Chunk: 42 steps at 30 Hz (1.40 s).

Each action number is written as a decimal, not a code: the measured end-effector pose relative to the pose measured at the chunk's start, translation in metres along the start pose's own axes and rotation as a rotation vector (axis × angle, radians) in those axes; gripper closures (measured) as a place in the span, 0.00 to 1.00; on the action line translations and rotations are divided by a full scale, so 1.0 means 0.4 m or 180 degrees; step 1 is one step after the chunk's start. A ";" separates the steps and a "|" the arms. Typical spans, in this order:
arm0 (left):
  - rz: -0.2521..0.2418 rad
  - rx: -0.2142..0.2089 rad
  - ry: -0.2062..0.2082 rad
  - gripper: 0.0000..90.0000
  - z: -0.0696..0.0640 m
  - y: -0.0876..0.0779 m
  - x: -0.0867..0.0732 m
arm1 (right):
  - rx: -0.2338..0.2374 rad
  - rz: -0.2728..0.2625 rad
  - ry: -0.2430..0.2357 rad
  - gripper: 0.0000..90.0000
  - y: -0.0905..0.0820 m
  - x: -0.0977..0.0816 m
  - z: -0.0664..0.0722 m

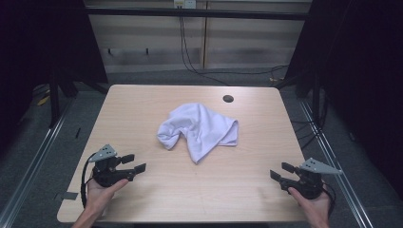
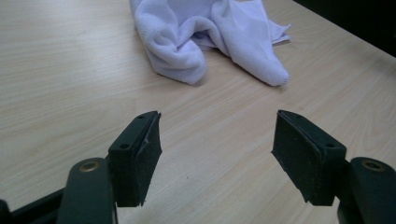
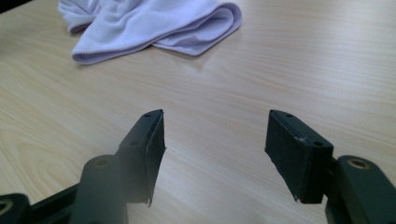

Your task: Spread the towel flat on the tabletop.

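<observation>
white cloth (image 1: 199, 130) crumpled mid-table (image 1: 142, 104), just short of round hole (image 1: 228, 99) | left gripper (image 1: 134, 164) well apart from cloth, jaws wide, empty | right gripper (image 1: 281, 171) likewise, jaws apart, empty

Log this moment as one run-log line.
left gripper: open, empty | right gripper: open, empty | white cloth: crumpled mid-table, untouched | table: light wood

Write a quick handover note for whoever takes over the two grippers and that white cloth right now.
Left gripper: open, empty, near the table's front left corner, aimed at the cloth.
Right gripper: open, empty, near the front right corner, aimed at the cloth.
White cloth: crumpled in a loose heap mid-table, clear of both grippers.
Done: nothing visible; cloth untouched.
Left: probably reach in, grip the cloth's edges and handle it from there.
</observation>
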<state>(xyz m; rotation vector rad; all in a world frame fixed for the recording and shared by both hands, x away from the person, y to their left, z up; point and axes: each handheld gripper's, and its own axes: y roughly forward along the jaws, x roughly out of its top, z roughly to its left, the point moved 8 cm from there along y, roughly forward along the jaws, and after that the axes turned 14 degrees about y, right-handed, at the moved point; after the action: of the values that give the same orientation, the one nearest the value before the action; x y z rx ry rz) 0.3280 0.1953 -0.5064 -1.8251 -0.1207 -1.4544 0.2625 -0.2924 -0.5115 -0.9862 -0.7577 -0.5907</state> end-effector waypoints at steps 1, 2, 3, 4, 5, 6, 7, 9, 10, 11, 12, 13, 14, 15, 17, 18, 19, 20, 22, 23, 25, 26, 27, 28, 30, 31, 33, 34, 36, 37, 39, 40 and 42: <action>-0.0005 -0.0019 -0.0021 0.36 -0.001 0.003 0.001 | 0.0000 -0.0032 -0.0004 0.41 -0.003 -0.001 0.000; -0.0001 -0.0029 -0.0012 0.37 -0.001 0.005 0.001 | -0.0008 -0.0061 0.0021 0.40 -0.005 -0.003 -0.001; 0.0002 -0.0031 -0.0011 0.37 -0.001 0.010 0.002 | -0.0008 -0.0061 0.0021 0.40 -0.005 -0.003 -0.001; 0.0024 -0.0055 0.0003 0.38 -0.003 0.018 0.003 | 0.0002 -0.0032 0.0042 0.40 -0.004 -0.006 -0.001; 0.0039 -0.0084 0.0030 0.43 -0.004 0.025 0.005 | 0.0017 0.0023 0.0002 0.38 -0.002 -0.011 -0.001; 0.0044 -0.0119 0.0065 0.43 -0.008 0.033 0.008 | 0.0017 0.0023 0.0002 0.38 -0.002 -0.011 -0.001; 0.0062 -0.0127 0.0093 0.46 -0.010 0.042 0.012 | 0.0042 0.0037 -0.0004 0.37 -0.002 -0.011 0.000; 0.0011 -0.0274 0.0071 0.56 -0.019 0.059 0.027 | 0.0106 0.0059 -0.0016 0.37 0.001 -0.011 0.004; 0.0008 -0.0295 0.0056 0.56 -0.021 0.068 0.034 | 0.0124 0.0078 -0.0026 0.38 0.003 -0.011 0.006; 0.0024 -0.0311 0.0077 0.57 -0.024 0.077 0.041 | 0.0157 0.0097 -0.0052 0.40 0.006 -0.012 0.009; 0.0032 -0.0329 0.0113 0.58 -0.029 0.089 0.050 | 0.0182 0.0123 -0.0060 0.40 0.008 -0.014 0.012; 0.0055 -0.0356 0.0163 0.59 -0.034 0.109 0.064 | 0.0221 0.0148 -0.0044 0.40 0.014 -0.016 0.016; 0.0055 -0.0356 0.0163 0.62 -0.034 0.109 0.064 | 0.0221 0.0148 -0.0044 0.40 0.014 -0.016 0.016; 0.0044 -0.0377 0.0189 0.62 -0.038 0.121 0.074 | 0.0238 0.0165 -0.0038 0.40 0.015 -0.017 0.018; 0.0083 -0.0407 0.0237 0.63 -0.041 0.148 0.094 | 0.0243 0.0171 -0.0052 0.40 0.018 -0.016 0.021; 0.0082 -0.0418 0.0285 0.67 -0.043 0.161 0.104 | 0.0260 0.0194 -0.0085 0.40 0.017 -0.016 0.027; 0.0091 -0.0437 0.0322 0.67 -0.045 0.173 0.115 | 0.0260 0.0194 -0.0085 0.40 0.017 -0.016 0.027; 0.0064 -0.0473 0.0344 0.69 -0.049 0.184 0.127 | 0.0282 0.0187 -0.0081 0.39 0.014 -0.016 0.034; 0.0041 -0.0502 0.0403 0.70 -0.056 0.205 0.151 | 0.0298 0.0210 -0.0095 0.38 0.012 -0.019 0.040; 0.0029 -0.0535 0.0427 0.70 -0.060 0.214 0.160 | 0.0298 0.0210 -0.0095 0.38 0.012 -0.019 0.040; 0.0035 -0.0601 0.0491 0.71 -0.067 0.243 0.181 | 0.0307 0.0221 -0.0099 0.38 0.015 -0.020 0.041; 0.0059 -0.0623 0.0530 0.71 -0.071 0.260 0.188 | 0.0316 0.0233 -0.0090 0.38 0.016 -0.021 0.042; 0.0078 -0.0632 0.0541 0.71 -0.072 0.286 0.195 | 0.0325 0.0238 -0.0101 0.38 0.020 -0.021 0.041; 0.0130 -0.0670 0.0521 0.69 -0.073 0.308 0.196 | 0.0307 0.0255 -0.0105 0.37 0.024 -0.022 0.039; 0.0204 -0.0673 0.0508 0.66 -0.074 0.349 0.193 | 0.0324 0.0288 -0.0103 0.37 0.029 -0.023 0.037; 0.0307 -0.0714 0.0520 0.64 -0.078 0.378 0.185 | 0.0321 0.0283 -0.0107 0.37 0.031 -0.023 0.037; 0.0459 -0.0708 0.0575 0.60 -0.084 0.416 0.167 | 0.0329 0.0299 -0.0114 0.36 0.033 -0.024 0.038; 0.0504 -0.0724 0.0549 0.60 -0.087 0.431 0.155 | 0.0329 0.0305 -0.0117 0.36 0.033 -0.026 0.038; 0.0645 -0.0750 0.0643 0.63 -0.098 0.452 0.122 | 0.0342 0.0313 -0.0137 0.36 0.030 -0.028 0.041; 0.0594 -0.0691 0.0729 0.70 -0.101 0.452 0.115 | 0.0355 0.0312 -0.0148 0.36 0.029 -0.029 0.042; 0.0675 -0.0727 0.0716 0.83 -0.103 0.445 0.112 | 0.0359 0.0328 -0.0148 0.36 0.028 -0.033 0.043; 0.0729 -0.0708 0.0795 0.91 -0.105 0.441 0.109 | 0.0353 0.0348 -0.0142 0.35 0.029 -0.035 0.043; 0.0758 -0.0733 0.0818 0.93 -0.114 0.432 0.104 | 0.0352 0.0355 -0.0140 0.35 0.030 -0.035 0.043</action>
<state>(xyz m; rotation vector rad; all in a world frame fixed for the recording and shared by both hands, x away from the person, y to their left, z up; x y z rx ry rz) 0.3955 0.0324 -0.5569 -1.7413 0.3938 -1.5642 0.2579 -0.2701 -0.5229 -0.9351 -0.7613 -0.4274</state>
